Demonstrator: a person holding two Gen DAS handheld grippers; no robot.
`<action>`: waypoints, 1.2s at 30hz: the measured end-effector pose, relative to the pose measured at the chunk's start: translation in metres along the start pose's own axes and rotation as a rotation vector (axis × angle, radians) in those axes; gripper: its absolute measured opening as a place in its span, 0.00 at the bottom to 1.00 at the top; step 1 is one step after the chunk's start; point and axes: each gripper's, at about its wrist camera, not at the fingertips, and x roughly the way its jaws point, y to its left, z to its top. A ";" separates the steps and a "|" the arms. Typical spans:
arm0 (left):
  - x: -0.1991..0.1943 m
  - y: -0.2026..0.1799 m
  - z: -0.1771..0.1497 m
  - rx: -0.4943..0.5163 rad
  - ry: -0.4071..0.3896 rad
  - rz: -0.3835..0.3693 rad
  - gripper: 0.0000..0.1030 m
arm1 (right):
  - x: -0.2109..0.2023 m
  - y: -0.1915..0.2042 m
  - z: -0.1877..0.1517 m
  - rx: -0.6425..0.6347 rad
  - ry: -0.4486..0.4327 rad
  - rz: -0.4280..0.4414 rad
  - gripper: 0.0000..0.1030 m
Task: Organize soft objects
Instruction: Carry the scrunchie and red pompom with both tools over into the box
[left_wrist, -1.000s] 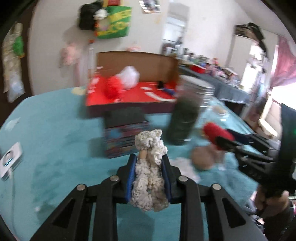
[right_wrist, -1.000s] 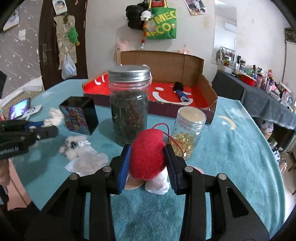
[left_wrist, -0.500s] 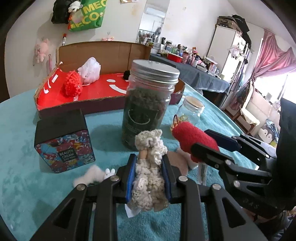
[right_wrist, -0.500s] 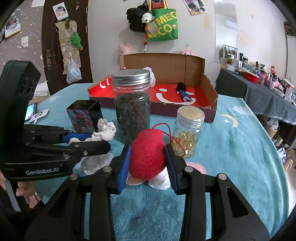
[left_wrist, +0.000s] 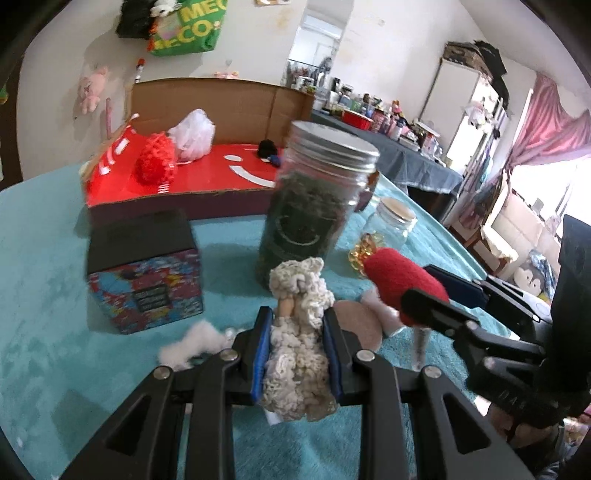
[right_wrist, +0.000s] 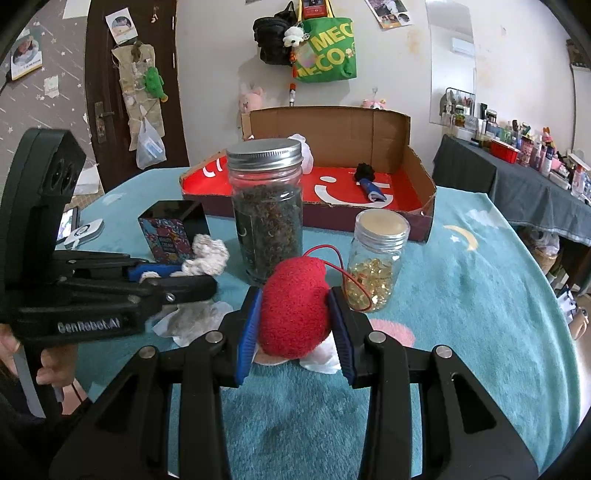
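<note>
- Bottom centre of right wrist view: right gripper (right_wrist: 295, 328) clamped on red plush ball (right_wrist: 295, 306), red cord looping off its upper right.
- Bottom centre of left wrist view: left gripper (left_wrist: 295, 347) clamped on cream knitted toy (left_wrist: 297, 332), toy poking out above the pads.
- Both loads off the teal cloth (right_wrist: 461, 295); likely mid-carry, pick done, drop not yet done.
- Just beyond the jaws on the cloth: white fluffy scrap (left_wrist: 188, 345) lower left, pink round pad (left_wrist: 360, 325) under the red ball.
- Mid frame: tall jar (right_wrist: 267, 210) with dark contents, small jar (right_wrist: 380, 258) with gold pieces, patterned black-top box (right_wrist: 171, 230). Two jars, one box, all hard, probably stay put.
- Far: cardboard tray (right_wrist: 410, 173) with red floor, holding three soft items: red knitted piece (left_wrist: 155, 164), white puff (left_wrist: 194, 134), dark small toy (right_wrist: 367, 177).
- Next move, by guess: lift over or around the jars, reach past the tray's near wall, release inside.
- Count of soft things in grip: two.
</note>
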 end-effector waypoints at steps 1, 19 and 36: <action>-0.003 0.004 -0.001 -0.009 -0.005 0.000 0.27 | -0.003 -0.002 -0.001 0.008 -0.001 0.003 0.34; -0.048 0.088 -0.014 -0.119 0.004 0.141 0.27 | -0.031 -0.073 -0.015 0.177 0.016 -0.014 0.34; -0.037 0.158 0.013 -0.082 0.075 0.136 0.27 | 0.022 -0.163 0.013 0.366 0.141 0.120 0.34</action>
